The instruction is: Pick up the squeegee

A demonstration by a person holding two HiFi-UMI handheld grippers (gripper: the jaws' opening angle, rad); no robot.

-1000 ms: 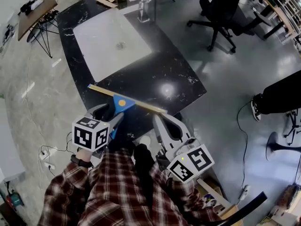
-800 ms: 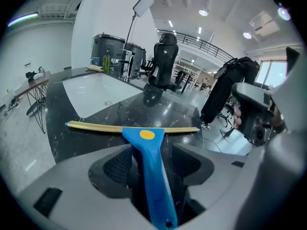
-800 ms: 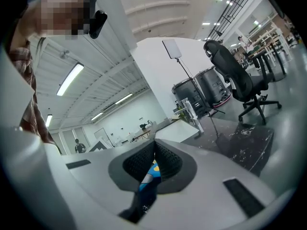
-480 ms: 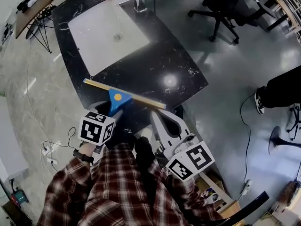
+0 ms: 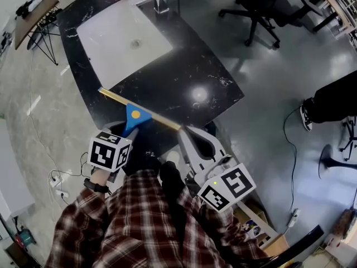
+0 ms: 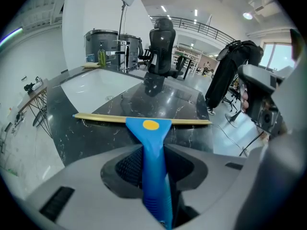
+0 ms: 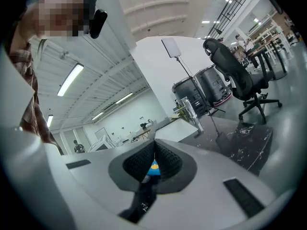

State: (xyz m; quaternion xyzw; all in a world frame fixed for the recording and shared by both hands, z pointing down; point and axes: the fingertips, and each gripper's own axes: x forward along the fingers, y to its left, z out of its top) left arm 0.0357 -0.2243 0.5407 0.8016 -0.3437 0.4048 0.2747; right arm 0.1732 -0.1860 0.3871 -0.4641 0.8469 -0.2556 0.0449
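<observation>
The blue plastic squeegee with a round yellow dot on its head and a long pale yellow blade strip sits at the near edge of the black marble-patterned counter. Its blade runs crosswise along that edge and its handle points back toward the person. The left hand-held gripper, tilted steeply downward, has just been closing its 2 jaws. In the left gripper view the ribbed blue handle of the squeegee stands between the black pads of the left hand-held gripper, which press on it from both sides. Whether the blade rests on the counter or hangs just above it cannot be told. The right hand-held gripper is just beside the squeegee's right end, near the counter's corner, its jaws brought together and grasping nothing; in its own view the right hand-held gripper shows only a sliver of blue through the slit. Farther along the counter is a white rectangular sink basin, well apart from the squeegee. A black office chair stands on the grey floor beyond.
</observation>
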